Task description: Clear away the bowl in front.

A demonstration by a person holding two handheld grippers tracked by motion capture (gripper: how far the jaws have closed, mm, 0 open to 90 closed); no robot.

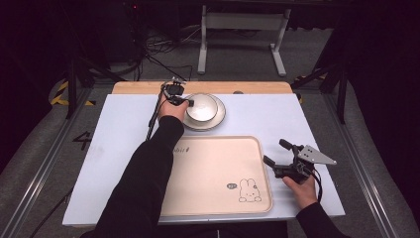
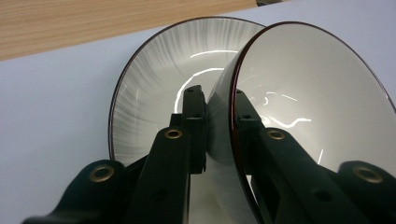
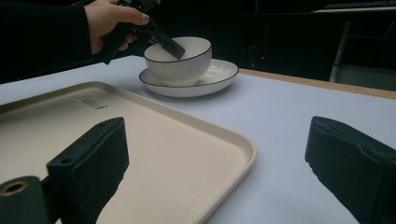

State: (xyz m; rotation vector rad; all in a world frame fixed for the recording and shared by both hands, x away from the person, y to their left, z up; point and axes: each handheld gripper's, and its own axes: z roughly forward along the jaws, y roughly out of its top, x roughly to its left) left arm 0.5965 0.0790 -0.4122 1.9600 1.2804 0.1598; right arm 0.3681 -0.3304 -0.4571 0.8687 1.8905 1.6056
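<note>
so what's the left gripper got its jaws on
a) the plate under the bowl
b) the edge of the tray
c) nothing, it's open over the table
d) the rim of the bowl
d: the left gripper has one jaw inside and one outside the bowl rim, above the plate.

One overhead camera, two riding the grippers.
The high view looks forward and down on the bench (image 1: 124, 129). The left gripper view sits tight against the bowl (image 2: 308, 107); the right gripper view looks low across the tray (image 3: 187, 140), sharing that bowl (image 3: 180, 58).
</note>
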